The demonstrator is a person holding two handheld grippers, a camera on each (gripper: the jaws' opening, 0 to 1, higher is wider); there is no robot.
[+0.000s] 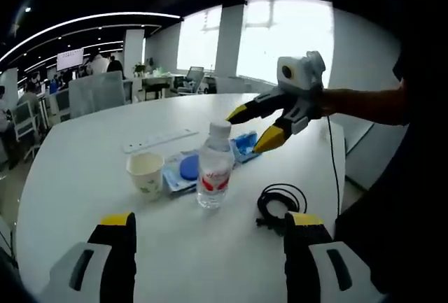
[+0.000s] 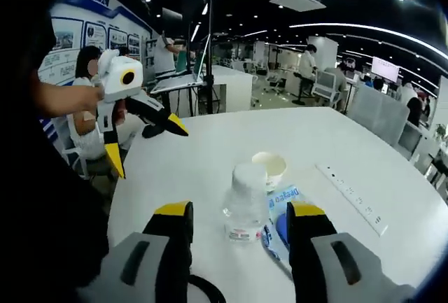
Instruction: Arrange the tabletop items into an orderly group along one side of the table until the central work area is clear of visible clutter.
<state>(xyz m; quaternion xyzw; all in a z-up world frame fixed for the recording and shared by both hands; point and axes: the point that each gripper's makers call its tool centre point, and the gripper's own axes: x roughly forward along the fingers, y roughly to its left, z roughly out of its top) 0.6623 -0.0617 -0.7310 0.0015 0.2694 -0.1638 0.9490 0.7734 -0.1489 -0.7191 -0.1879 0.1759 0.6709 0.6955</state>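
Bottle point(image 1: 214, 165) mid-worktop point(image 1: 84, 163) beside cup point(image 1: 145, 173) | light, slick, tippy; grip mid-body | right gripper point(image 1: 255, 129) and left gripper point(image 2: 143, 150) fingers wide apart, empty

Daylight is pouring through the windows point(image 1: 283, 37) at upper centre of the left gripper view, overexposing them. Ceiling light strips point(image 2: 364, 30) are curving under fisheye distortion in both views. The white table point(image 1: 84, 170) is reflecting soft, even light with faint shadows. Edge areas are darkening and smearing; the foreground is blurring slightly.
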